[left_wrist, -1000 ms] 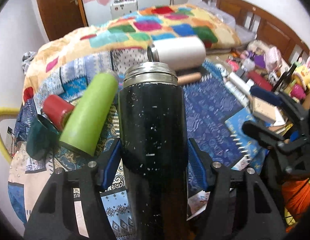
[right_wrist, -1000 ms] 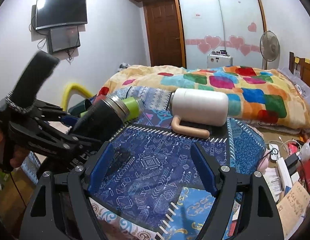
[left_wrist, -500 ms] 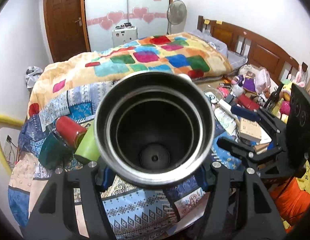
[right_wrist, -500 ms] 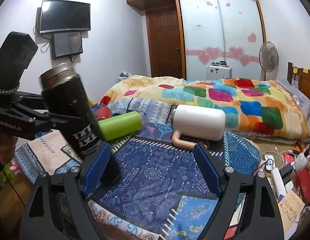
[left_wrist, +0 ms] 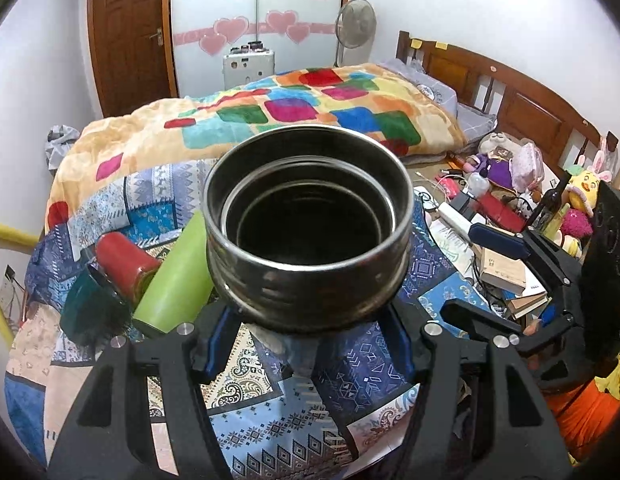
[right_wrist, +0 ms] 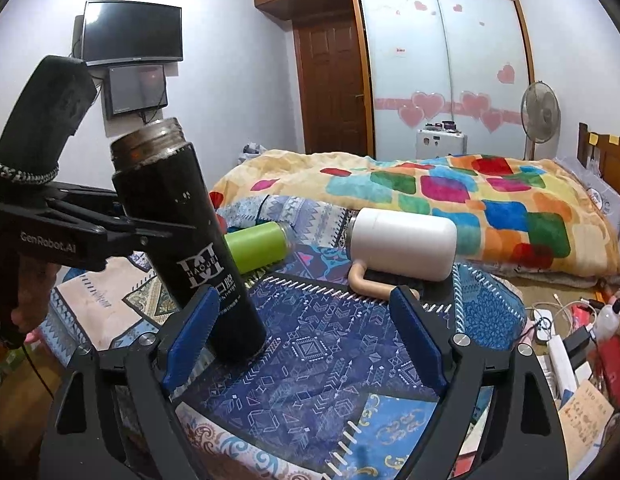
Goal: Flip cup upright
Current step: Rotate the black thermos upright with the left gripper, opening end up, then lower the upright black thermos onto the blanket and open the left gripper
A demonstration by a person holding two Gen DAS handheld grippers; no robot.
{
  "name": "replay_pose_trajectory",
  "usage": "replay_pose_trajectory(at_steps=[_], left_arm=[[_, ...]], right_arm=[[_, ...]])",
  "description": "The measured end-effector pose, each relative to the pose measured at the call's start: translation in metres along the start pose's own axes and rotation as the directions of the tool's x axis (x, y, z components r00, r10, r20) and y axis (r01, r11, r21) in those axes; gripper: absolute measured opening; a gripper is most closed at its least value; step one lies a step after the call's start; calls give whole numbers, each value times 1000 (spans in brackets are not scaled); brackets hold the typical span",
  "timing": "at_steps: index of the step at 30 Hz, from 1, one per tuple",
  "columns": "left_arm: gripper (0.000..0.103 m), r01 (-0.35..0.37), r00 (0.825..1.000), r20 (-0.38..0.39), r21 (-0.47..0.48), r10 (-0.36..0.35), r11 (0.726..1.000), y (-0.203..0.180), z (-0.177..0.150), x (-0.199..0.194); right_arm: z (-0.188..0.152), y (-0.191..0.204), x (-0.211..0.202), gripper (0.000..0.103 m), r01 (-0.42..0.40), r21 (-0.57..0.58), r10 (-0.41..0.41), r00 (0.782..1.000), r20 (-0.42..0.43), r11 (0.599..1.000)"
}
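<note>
The left gripper (right_wrist: 165, 232) is clamped on the black cup (right_wrist: 181, 236), mouth up, base touching the blue patterned cloth (right_wrist: 330, 360), body leaning slightly. Recommend squaring it vertical and seating the base flat before letting go. The right gripper (right_wrist: 305, 344) hangs spread, holding nothing.

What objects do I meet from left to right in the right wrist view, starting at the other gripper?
Left gripper → black flask → green bottle → white bottle → standing fan.
</note>
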State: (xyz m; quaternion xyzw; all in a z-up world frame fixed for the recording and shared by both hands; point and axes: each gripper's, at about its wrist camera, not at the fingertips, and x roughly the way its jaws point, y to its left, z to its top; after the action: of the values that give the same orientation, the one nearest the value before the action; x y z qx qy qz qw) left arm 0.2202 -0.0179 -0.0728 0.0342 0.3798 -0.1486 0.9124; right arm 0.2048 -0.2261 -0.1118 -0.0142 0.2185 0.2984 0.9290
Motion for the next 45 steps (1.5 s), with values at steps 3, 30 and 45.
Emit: replay_pose_trajectory(at_steps=[3,30,45], left_arm=[[64,0,1000,8,-7,0,1000,1,2,3],[70,-149,938,302,-97,172,984,-5,-34,-104],[86,-211,777,571,-163,267,964,-37,-84,-189]], right_arm=[[0,-1,1,85,1,6,-1,1000,0,1000],[30,36,-84,86,54,7,-55,983,174,999],[37,87,-143,86,40,29,-47,943,330,999]])
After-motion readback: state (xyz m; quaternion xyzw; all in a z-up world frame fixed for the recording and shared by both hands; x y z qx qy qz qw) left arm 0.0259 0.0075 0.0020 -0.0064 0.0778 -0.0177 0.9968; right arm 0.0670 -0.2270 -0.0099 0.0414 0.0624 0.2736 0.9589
